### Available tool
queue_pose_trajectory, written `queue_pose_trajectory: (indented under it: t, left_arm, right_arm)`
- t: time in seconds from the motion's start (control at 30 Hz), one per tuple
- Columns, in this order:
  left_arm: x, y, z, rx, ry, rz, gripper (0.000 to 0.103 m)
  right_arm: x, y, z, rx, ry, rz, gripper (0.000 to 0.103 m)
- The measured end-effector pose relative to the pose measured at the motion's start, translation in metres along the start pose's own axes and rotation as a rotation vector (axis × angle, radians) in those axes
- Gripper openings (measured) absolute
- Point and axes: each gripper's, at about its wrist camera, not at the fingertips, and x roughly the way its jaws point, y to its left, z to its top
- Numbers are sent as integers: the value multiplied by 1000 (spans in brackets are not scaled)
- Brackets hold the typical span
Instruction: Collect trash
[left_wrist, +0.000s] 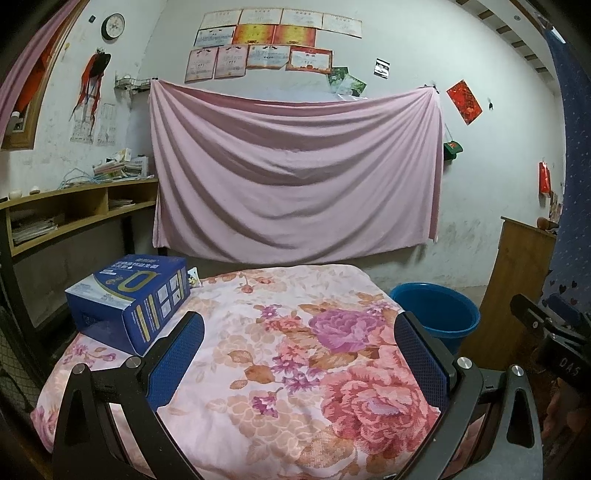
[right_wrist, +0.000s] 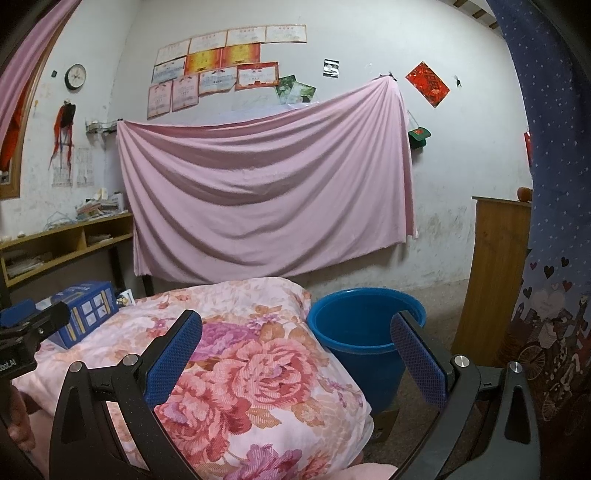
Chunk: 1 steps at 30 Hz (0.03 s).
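A blue cardboard box (left_wrist: 129, 302) lies on the far left corner of a table covered with a floral cloth (left_wrist: 288, 354); it also shows in the right wrist view (right_wrist: 83, 306). A blue plastic bucket (left_wrist: 439, 314) stands on the floor to the right of the table, and appears empty in the right wrist view (right_wrist: 365, 332). My left gripper (left_wrist: 299, 343) is open and empty above the cloth, with the box just beyond its left finger. My right gripper (right_wrist: 295, 343) is open and empty over the table's right edge, its right finger in front of the bucket.
A pink sheet (left_wrist: 295, 173) hangs on the back wall. A wooden shelf with books (left_wrist: 74, 206) stands at the left. A wooden cabinet (right_wrist: 495, 273) and a blue patterned curtain (right_wrist: 546, 221) are at the right. A small card (left_wrist: 194, 278) lies behind the box.
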Motion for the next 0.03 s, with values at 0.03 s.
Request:
queue_pose_trajectory:
  t: [0.03]
  left_arm:
    - [1, 0, -1, -1, 2, 3, 101]
  right_arm:
    - [1, -1, 0, 0, 3, 1, 103]
